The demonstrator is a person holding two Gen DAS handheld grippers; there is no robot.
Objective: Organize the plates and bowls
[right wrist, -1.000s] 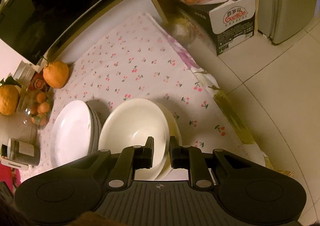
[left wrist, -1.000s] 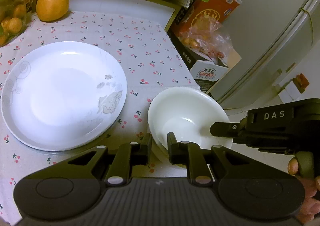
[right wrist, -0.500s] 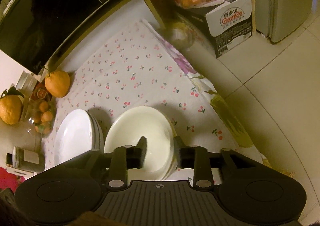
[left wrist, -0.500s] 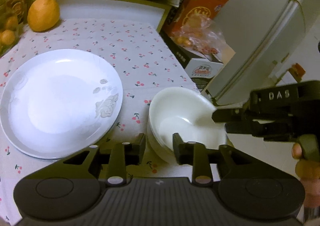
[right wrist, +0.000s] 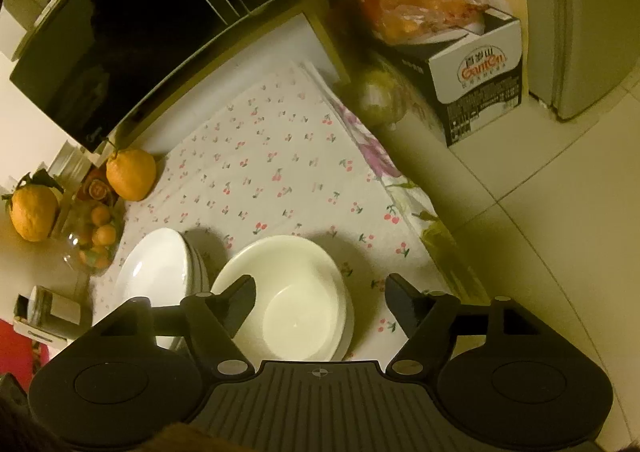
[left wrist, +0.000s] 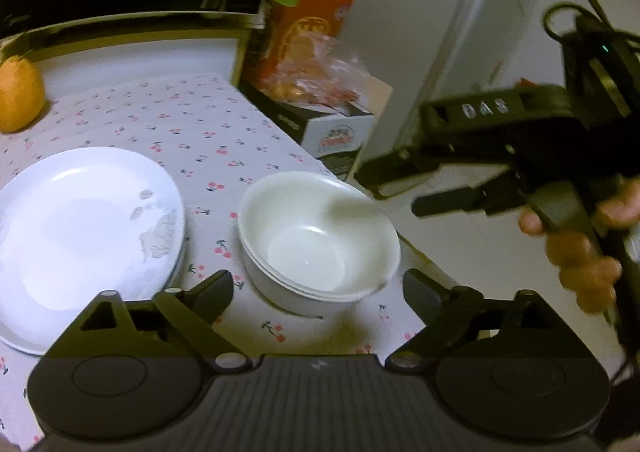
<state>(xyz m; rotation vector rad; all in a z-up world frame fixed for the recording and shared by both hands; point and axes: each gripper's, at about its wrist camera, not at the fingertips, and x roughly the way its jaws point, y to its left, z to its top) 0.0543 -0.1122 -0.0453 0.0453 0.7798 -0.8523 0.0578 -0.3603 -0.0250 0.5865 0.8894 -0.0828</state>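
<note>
Flanking stacked bowls (left wrist: 318, 240), gaping left hand-held gripper (left wrist: 318, 286).

Bare cherry-print cloth (right wrist: 280, 156) beyond bowls (right wrist: 288, 292); microwave (right wrist: 132, 24) behind.

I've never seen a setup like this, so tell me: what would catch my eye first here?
Probably the stack of white bowls near the corner of the cherry-print tablecloth, with the stacked plates just beside it. Both black grippers, left and right, hover over the bowls; their jaws have just been opening and grip nothing. At the back sit a dark microwave and an orange fruit.
</note>
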